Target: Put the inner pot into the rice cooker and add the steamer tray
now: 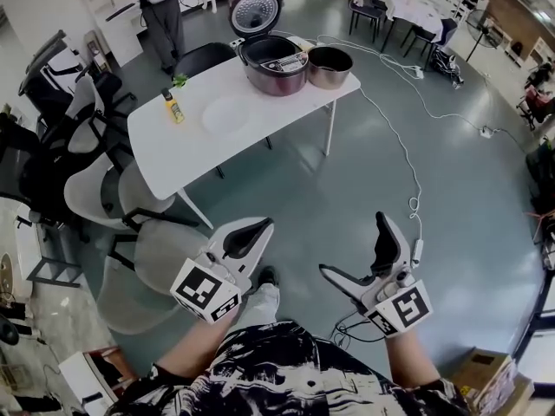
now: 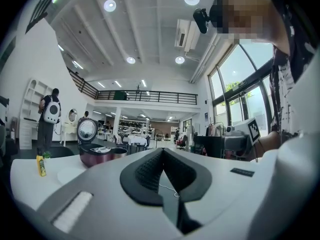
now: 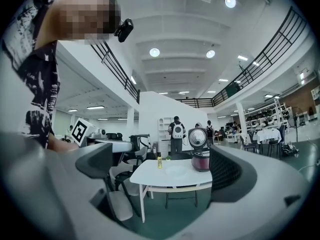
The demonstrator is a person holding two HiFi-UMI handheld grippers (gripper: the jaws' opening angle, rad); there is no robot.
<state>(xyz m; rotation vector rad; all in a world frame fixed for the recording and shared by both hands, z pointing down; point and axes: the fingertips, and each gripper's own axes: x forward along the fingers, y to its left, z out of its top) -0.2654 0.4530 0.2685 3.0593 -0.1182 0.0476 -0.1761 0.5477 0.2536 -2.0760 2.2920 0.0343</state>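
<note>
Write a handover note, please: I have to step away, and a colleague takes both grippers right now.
Left gripper: shut, empty. Right gripper: open, empty. Both are held low, well short of the table.
The rice cooker stands at the table's far end with its lid up. The inner pot stands on the table beside it. A flat white round piece, probably the steamer tray, lies mid-table.
Done: nothing beyond the open lid.
Left: walk up, put the inner pot into the rice cooker, then add the tray.
</note>
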